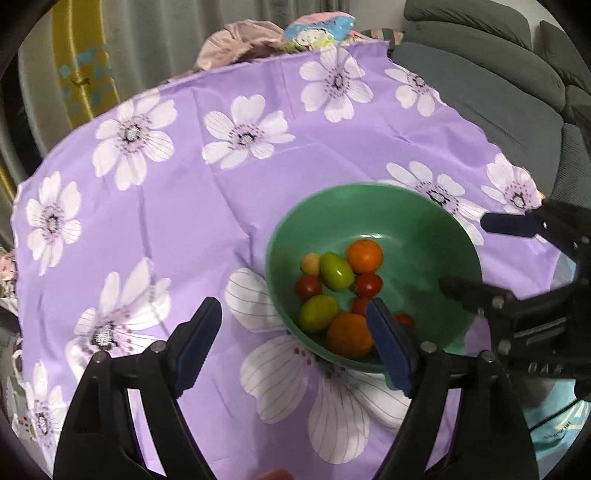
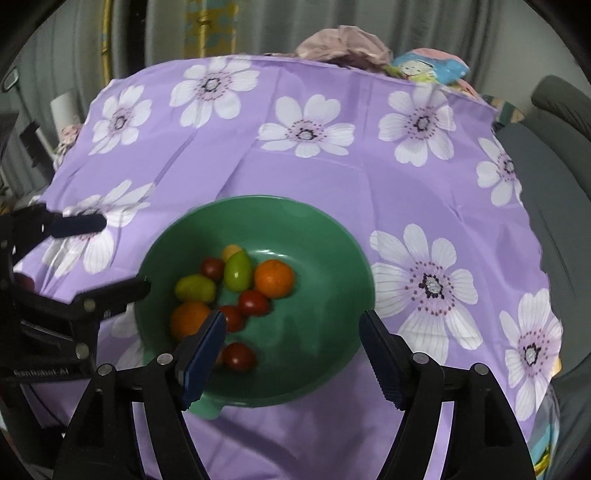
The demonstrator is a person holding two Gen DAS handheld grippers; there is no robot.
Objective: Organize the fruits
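A green bowl [image 1: 417, 229] [image 2: 317, 236] stands on a purple flowered cloth [image 1: 207, 206] [image 2: 332, 173]. It holds two oranges [image 1: 365, 254] [image 2: 274, 278], green tomatoes [image 1: 335, 271] [image 2: 238, 273], several red tomatoes [image 1: 368, 284] [image 2: 253, 302] and a small yellow one [image 1: 311, 263]. My left gripper [image 1: 291, 332] is open and empty at the bowl's near left rim. My right gripper [image 2: 291, 339] is open and empty over the bowl's near side; it also shows in the left wrist view [image 1: 469, 254]. The left gripper shows in the right wrist view [image 2: 122, 254].
A grey sofa [image 1: 517, 92] stands to the right of the table. Bundled pink cloth [image 2: 343, 46] and a cartoon-print cushion [image 2: 428, 68] lie past the far edge. Curtains [image 2: 162, 29] hang behind. A red object [image 1: 275, 474] peeks at the left view's bottom edge.
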